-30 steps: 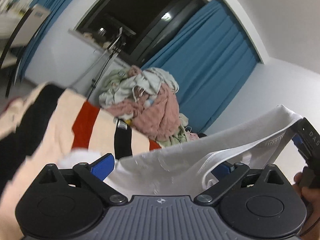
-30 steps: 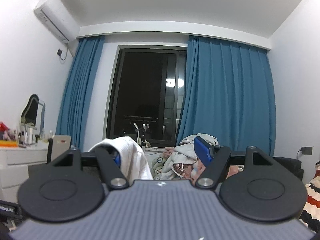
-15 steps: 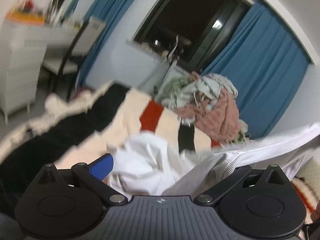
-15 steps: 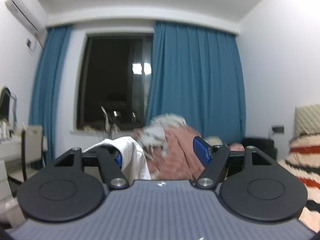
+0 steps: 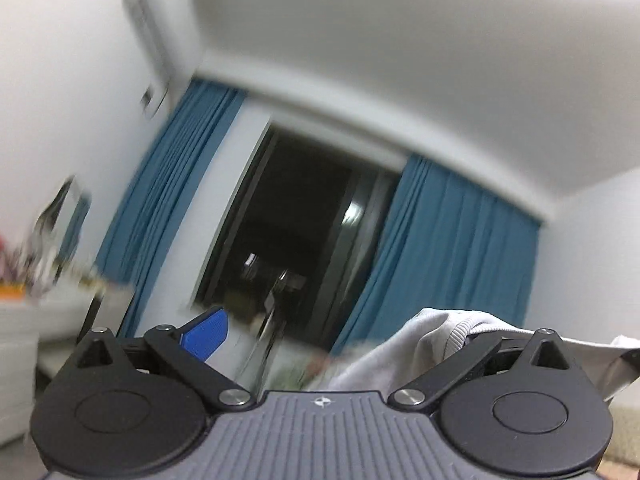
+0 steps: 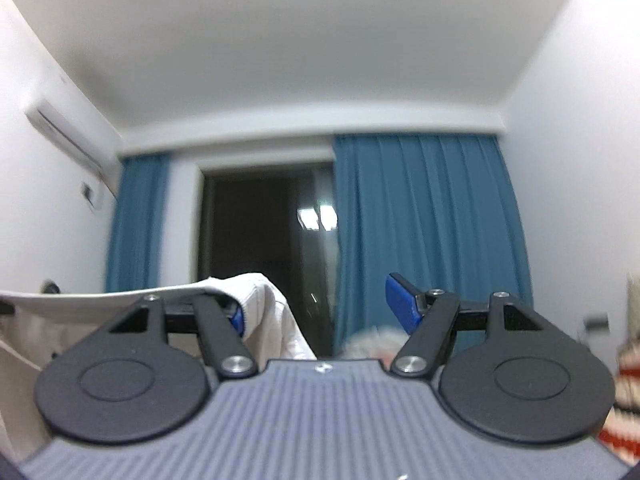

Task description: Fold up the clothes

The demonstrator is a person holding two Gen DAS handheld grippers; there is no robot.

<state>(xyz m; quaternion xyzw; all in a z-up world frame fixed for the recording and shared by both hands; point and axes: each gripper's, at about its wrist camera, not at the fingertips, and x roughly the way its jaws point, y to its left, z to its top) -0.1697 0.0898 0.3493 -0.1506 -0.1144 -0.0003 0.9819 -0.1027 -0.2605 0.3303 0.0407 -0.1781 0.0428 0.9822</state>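
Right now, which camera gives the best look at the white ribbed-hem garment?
The left wrist view: the white ribbed-hem garment shows its ribbed edge draped over one finger. The right wrist view shows the same cloth hanging over one finger, with a taut sheet running off left, less texture visible.

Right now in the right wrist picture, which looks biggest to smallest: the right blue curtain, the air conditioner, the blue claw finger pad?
1. Right blue curtain
2. Air conditioner
3. Blue finger pad, though it sits nearest the camera

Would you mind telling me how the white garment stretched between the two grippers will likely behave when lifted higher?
The white garment is probably floppy: it drapes limply over the right gripper. It seems light, its edge pulled nearly straight. Draped over one finger of the left gripper, it might slip.
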